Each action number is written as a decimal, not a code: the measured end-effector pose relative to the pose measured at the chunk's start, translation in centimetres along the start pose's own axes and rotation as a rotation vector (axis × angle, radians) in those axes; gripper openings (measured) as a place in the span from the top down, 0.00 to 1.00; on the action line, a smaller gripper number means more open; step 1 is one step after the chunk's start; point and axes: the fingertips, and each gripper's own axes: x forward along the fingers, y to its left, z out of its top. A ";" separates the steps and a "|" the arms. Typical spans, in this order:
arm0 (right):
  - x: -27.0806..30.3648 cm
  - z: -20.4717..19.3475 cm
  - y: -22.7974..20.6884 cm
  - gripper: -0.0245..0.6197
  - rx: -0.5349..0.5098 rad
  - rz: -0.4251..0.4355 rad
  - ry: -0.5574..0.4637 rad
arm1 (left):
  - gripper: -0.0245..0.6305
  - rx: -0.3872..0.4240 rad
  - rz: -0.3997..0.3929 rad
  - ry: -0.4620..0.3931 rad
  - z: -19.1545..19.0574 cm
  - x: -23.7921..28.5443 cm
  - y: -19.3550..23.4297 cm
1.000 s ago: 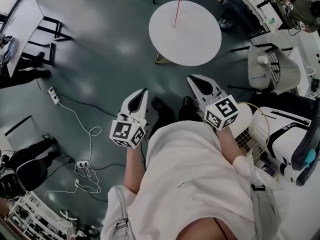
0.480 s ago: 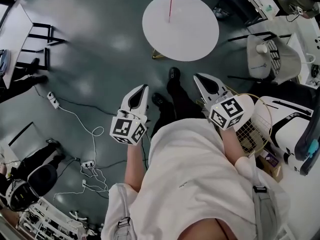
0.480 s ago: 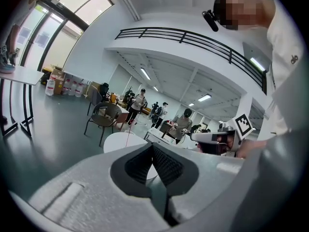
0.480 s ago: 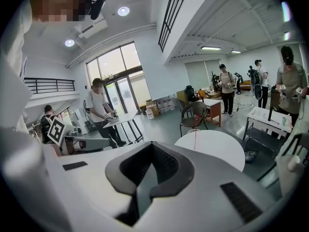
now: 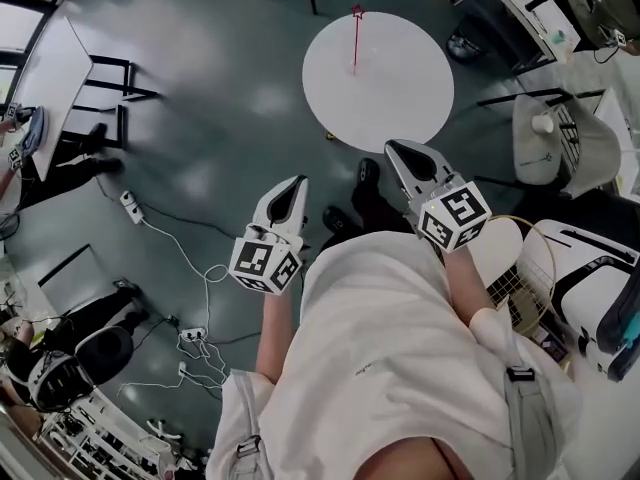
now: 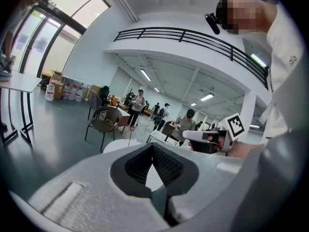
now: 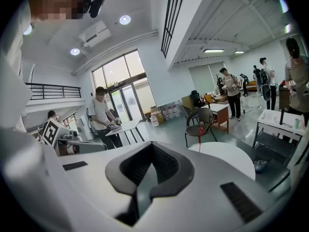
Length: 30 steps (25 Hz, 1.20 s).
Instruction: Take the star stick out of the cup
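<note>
Though your left gripper and right gripper are closed and empty, the star stick stands upright on the far table, nearer your right.

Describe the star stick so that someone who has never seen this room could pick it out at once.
Find the round white table standing on the grey floor. Near its far edge a thin red stick stands upright, with a small star on top. It is the only thing that shows on the tabletop, and nothing else nearby is so slender or so red.
</note>
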 end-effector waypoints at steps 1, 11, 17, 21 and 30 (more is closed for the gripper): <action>0.3 0.4 -0.7 0.95 0.001 -0.003 -0.004 | 0.95 0.001 -0.002 -0.006 0.6 0.7 0.0; 2.9 3.7 -5.7 0.95 0.021 -0.011 -0.024 | 0.95 0.022 -0.029 -0.002 4.4 7.1 0.2; 3.1 4.6 -8.9 0.95 0.045 -0.028 -0.025 | 0.95 -0.014 -0.040 0.013 5.1 10.0 0.3; 3.7 5.3 -11.6 0.95 0.068 -0.029 -0.024 | 0.95 -0.003 -0.022 0.029 6.1 12.5 0.9; 3.6 3.0 -13.6 0.95 0.141 -0.040 -0.005 | 0.95 0.006 0.054 0.043 6.0 13.4 2.3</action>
